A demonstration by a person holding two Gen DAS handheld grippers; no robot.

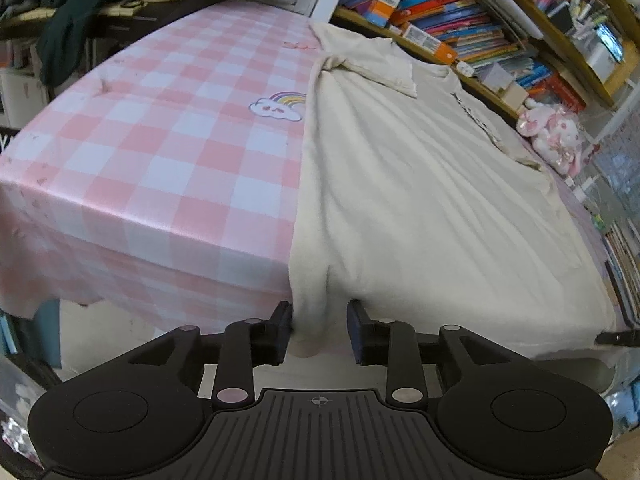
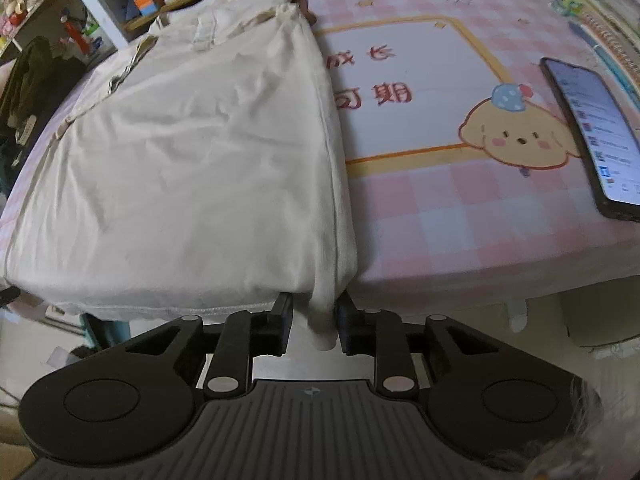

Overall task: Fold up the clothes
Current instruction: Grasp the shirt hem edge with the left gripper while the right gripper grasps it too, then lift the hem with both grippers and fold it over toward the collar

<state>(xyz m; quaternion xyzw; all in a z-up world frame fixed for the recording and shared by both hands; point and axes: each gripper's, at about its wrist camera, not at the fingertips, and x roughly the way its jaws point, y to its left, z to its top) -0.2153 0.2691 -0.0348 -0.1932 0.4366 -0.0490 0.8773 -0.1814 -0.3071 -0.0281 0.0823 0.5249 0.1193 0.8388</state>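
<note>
Your left hand-held gripper and right hand-held gripper sit agape around the near hem corners of the cream garment spread on the bench; pinch both corners evenly, keeping the hem taut.

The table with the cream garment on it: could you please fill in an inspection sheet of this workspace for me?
Surface: pink-and-white checked tablecloth with cartoon prints.
Job's things: cream fabric garment lies flat, sides folded in, hem hanging over the near table edge.
Clutter: black smartphone, screen lit, right of the garment.
Grippers: left tongs open, astride the left hem corner; right tongs open, astride the right hem corner.
Cables: nothing seen.
Surroundings: wooden shelves of coloured books behind the table; pink plush toy beside them; dark clothing heaped at far left.
</note>
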